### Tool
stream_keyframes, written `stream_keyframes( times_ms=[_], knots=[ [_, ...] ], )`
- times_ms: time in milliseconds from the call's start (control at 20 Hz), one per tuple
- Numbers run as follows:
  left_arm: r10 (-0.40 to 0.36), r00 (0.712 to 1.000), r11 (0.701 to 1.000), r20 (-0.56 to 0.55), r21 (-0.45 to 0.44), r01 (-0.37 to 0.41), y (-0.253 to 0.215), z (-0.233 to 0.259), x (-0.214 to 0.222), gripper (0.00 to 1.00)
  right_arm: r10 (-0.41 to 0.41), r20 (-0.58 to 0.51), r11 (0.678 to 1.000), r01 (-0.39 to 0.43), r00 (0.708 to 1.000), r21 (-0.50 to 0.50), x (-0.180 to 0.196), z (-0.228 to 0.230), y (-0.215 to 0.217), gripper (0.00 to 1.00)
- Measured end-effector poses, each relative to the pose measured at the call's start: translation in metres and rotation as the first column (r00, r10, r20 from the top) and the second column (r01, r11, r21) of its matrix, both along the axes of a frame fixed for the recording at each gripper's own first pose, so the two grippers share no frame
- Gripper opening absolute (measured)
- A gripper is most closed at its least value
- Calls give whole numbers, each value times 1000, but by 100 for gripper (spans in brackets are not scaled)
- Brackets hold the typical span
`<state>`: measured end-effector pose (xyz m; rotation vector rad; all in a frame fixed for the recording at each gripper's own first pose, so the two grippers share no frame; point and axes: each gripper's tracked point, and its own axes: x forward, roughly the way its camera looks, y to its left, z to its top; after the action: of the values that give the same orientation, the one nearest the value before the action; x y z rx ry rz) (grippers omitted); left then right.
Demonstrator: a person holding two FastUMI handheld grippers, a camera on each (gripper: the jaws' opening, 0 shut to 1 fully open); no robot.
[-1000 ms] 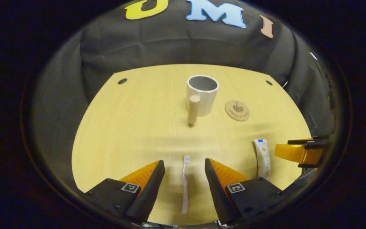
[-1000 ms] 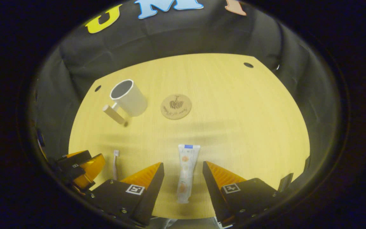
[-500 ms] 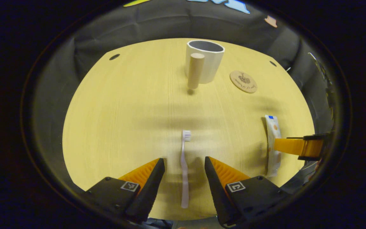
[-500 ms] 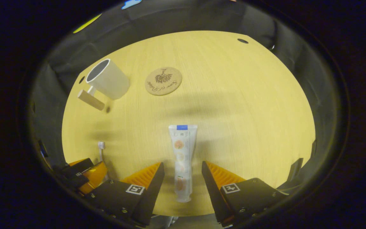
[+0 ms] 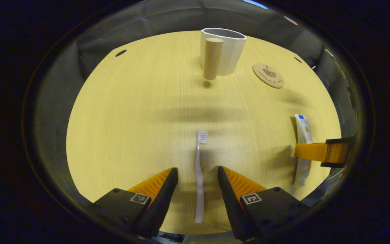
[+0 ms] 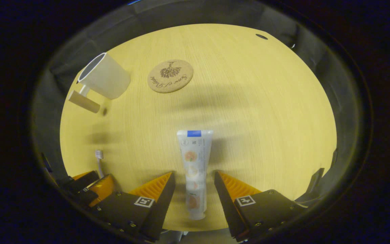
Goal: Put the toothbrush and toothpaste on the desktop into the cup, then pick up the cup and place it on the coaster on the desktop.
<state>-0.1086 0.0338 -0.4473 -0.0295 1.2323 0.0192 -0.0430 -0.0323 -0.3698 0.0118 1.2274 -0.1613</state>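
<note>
A pale toothbrush point(image 5: 199, 176) lies flat on the wooden desktop, its head pointing away. My left gripper point(image 5: 197, 171) is open and straddles its handle without touching it. A white toothpaste tube point(image 6: 193, 166) lies flat with its cap end near me, and my right gripper point(image 6: 194, 175) is open around its lower half. The white cup point(image 5: 224, 50) with a wooden handle point(image 5: 212, 58) stands upright at the far side. A round cork coaster point(image 5: 268, 75) lies to its right. In the right gripper view the cup point(image 6: 105, 80), the coaster point(image 6: 170, 76) and the toothbrush head point(image 6: 98, 155) show too.
The toothpaste point(image 5: 303, 149) and a finger of the other gripper point(image 5: 311, 152) show at the right of the left gripper view. The left gripper point(image 6: 91, 184) shows at the lower left of the right gripper view. Small holes point(image 5: 121, 53) mark the desktop's far corners.
Both grippers have come down and tilted toward the desktop. The toothbrush and the toothpaste now sit deeper between the open fingers. Nothing on the table has moved.
</note>
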Motion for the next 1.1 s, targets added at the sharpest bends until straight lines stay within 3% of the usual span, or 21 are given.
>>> stream_keyframes(
  times_ms=[350, 500, 600, 650, 700, 800, 850, 900, 950, 1100],
  knots=[
    [15, 1000, 1000, -24, -1, -15, 0, -1, -1, 83, 11, -32, 999, -13, 999, -42, 0, -4, -5, 70],
    [20, 999, 1000, -48, -3, -20, 0, -1, 0, 84, 13, -61, 999, -16, 998, -43, -2, -6, -6, 55],
    [9, 998, 1000, -57, 2, -9, 0, -1, -1, 87, 5, -64, 999, -7, 998, -39, -2, 0, -7, 52],
    [2, 998, 1000, -56, 1, -2, -1, -1, 0, 80, 4, -82, 999, -7, 997, -33, -5, -2, -5, 37],
    [1, 998, 1000, -61, -1, -1, -2, -2, 1, 79, 7, -91, 1000, -10, 996, -28, -5, -5, -6, 34],
    [7, 998, 1000, -69, -3, -7, -5, -3, 2, 51, 8, -109, 1000, -10, 994, -25, -7, -6, -6, 35],
    [11, 997, 1000, -76, -2, -11, -6, -2, 2, 29, 8, -117, 1000, -11, 993, -29, -6, -5, -8, 35],
    [11, 997, 1000, -81, 2, -11, -6, -3, 1, 20, 1, -117, 1000, -3, 993, -22, -7, -7, -7, 23],
    [6, 996, 1000, -90, 4, -6, -6, -2, 1, 17, 2, -143, 1000, -4, 990, -13, -11, -6, -5, 23],
    [12, 995, 1000, -103, -12, -13, -6, -1, 3, 17, 8, -154, 1000, -8, 988, 1, -14, -7, -1, 23]
  ],
)
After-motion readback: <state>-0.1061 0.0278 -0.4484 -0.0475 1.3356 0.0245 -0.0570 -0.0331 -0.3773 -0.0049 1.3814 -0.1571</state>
